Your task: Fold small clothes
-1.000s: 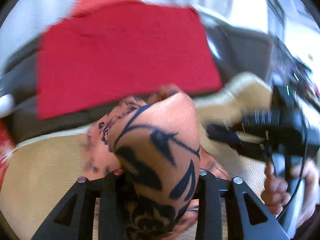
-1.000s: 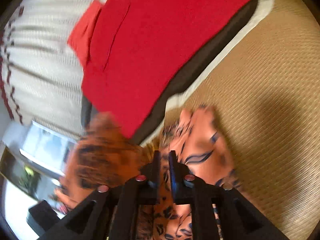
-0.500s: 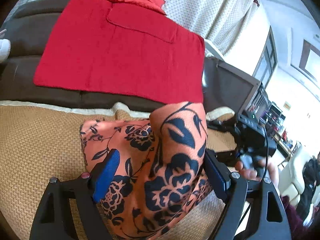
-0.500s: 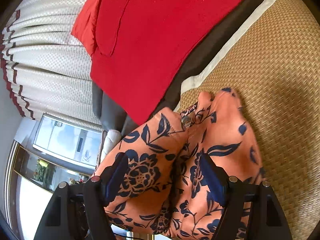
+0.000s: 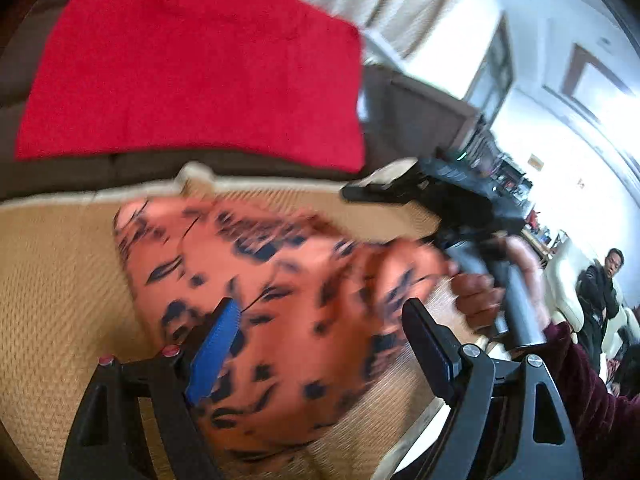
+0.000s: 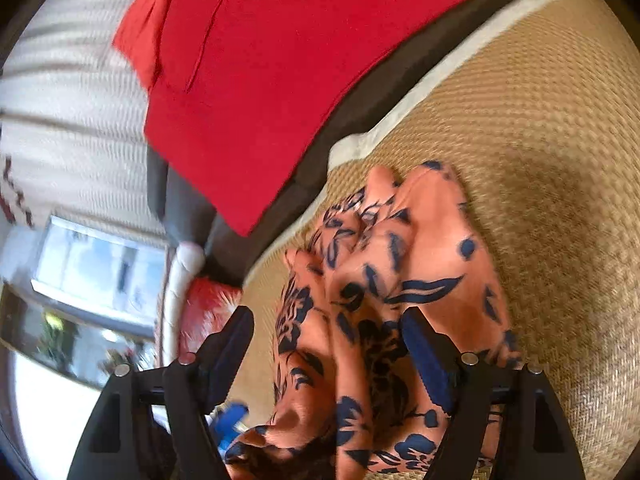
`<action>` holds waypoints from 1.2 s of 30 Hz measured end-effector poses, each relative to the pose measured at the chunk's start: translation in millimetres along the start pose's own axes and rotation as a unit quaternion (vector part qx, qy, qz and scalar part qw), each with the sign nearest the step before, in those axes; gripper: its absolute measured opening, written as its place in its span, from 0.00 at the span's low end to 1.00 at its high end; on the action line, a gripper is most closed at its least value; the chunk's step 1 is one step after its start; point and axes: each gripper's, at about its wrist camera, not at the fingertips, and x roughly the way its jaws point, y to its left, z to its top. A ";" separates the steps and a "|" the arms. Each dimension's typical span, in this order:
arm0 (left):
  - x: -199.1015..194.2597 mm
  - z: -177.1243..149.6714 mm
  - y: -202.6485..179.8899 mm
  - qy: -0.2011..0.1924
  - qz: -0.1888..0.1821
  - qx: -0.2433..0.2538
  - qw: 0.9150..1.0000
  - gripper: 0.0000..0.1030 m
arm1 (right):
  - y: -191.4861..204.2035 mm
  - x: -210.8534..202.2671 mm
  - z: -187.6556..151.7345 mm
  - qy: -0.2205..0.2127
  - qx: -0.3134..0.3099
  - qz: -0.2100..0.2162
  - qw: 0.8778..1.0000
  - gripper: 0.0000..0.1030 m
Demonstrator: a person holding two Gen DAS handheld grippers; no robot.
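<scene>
One orange floral garment (image 5: 288,320), one red cloth (image 5: 192,68), one woven mat (image 6: 540,128), two claws, and one bystander (image 5: 600,288).

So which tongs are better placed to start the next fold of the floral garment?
Probably right. The right tongs stand open astride the bunched floral garment, cloth between the fingers. The left tongs are open too, but their view is blurred.

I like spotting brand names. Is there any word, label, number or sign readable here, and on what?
None can be read.
Orange floral garment: pattern only, no label showing.
Red cloth: plain.
Small yellowish sign on the far wall: too blurred to read.
</scene>
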 end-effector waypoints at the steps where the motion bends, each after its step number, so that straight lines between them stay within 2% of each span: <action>1: 4.0 -2.8 1.6 0.014 0.004 -0.002 1.000 0.81 | 6.8 8.3 -0.6 0.011 -0.015 -0.010 1.000 0.78; 3: 12.4 -10.8 6.7 0.043 0.003 0.007 0.999 0.81 | 15.4 23.4 -1.9 0.027 -0.035 -0.025 0.999 0.78; 6: 17.7 -18.0 -4.9 0.053 0.022 0.039 0.998 0.81 | 27.6 54.1 -8.3 0.041 -0.073 -0.078 0.993 0.79; 7: 17.3 -18.2 -5.6 0.053 0.022 0.040 0.998 0.81 | 35.1 62.8 -12.7 0.038 -0.103 -0.100 0.989 0.74; 9: 13.5 -15.0 -0.8 0.046 0.012 0.023 0.999 0.81 | 46.9 68.7 -18.5 0.039 -0.149 -0.133 0.979 0.25; 10: 11.6 -13.2 -0.1 0.039 0.009 0.016 0.999 0.81 | 55.3 67.4 -20.7 0.033 -0.172 -0.136 0.975 0.18; 12: 4.0 -6.4 -1.7 0.010 0.002 0.008 1.000 0.81 | 68.4 56.7 -22.4 0.004 -0.201 -0.130 0.971 0.16; 15: -0.5 2.3 -14.7 -0.034 0.002 0.017 0.999 0.81 | 92.6 19.9 -20.3 -0.079 -0.242 -0.103 0.961 0.13; 17: 9.5 3.5 -22.3 -0.030 0.012 0.025 0.999 0.81 | 93.6 -3.7 -14.6 -0.131 -0.246 -0.093 0.956 0.04; 19: 34.7 -0.8 -25.5 0.009 0.024 0.023 0.999 0.81 | 78.3 -20.8 -6.5 -0.154 -0.222 -0.098 0.958 0.04; 21: 58.3 -10.0 -28.1 0.050 0.043 0.029 0.997 0.82 | 47.0 -20.7 5.6 -0.142 -0.180 -0.105 0.968 0.04; 22: 61.0 -11.7 -31.0 0.051 0.047 0.039 0.997 0.82 | 28.7 -17.3 10.4 -0.117 -0.150 -0.097 0.977 0.05; 23: 60.1 -12.0 -35.0 0.047 0.050 0.048 0.996 0.83 | 20.7 -14.5 12.0 -0.095 -0.133 -0.087 0.983 0.09; 24: 59.0 -11.2 -37.1 0.048 0.049 0.050 0.996 0.83 | 16.1 -7.0 14.5 -0.077 -0.116 -0.084 0.987 0.09; 27: 58.4 -10.3 -33.4 0.050 0.041 0.044 0.997 0.83 | 13.0 -0.4 13.4 -0.046 -0.110 -0.069 0.990 0.10; 28: 56.6 -11.4 -32.9 0.050 0.038 0.045 0.997 0.83 | 10.5 4.4 12.5 -0.029 -0.105 -0.065 0.992 0.16; 29: 53.5 -13.0 -33.8 0.049 0.034 0.048 0.997 0.83 | 7.9 9.6 10.8 -0.018 -0.099 -0.065 0.993 0.28; 30: 50.0 -14.7 -31.5 0.047 0.027 0.054 0.997 0.83 | 7.7 16.1 9.9 -0.008 -0.093 -0.068 0.993 0.35; 31: 44.6 -15.6 -30.8 0.044 0.021 0.057 0.997 0.83 | 4.4 19.0 8.6 0.000 -0.090 -0.074 0.993 0.54; 32: 31.4 -13.2 -28.4 0.040 0.015 0.055 0.998 0.83 | 2.0 20.2 6.9 0.003 -0.091 -0.075 0.993 0.70; 36: -3.1 -9.0 -3.4 0.002 -0.003 0.020 1.000 0.83 | -2.4 8.2 4.3 -0.014 -0.089 -0.056 0.994 0.71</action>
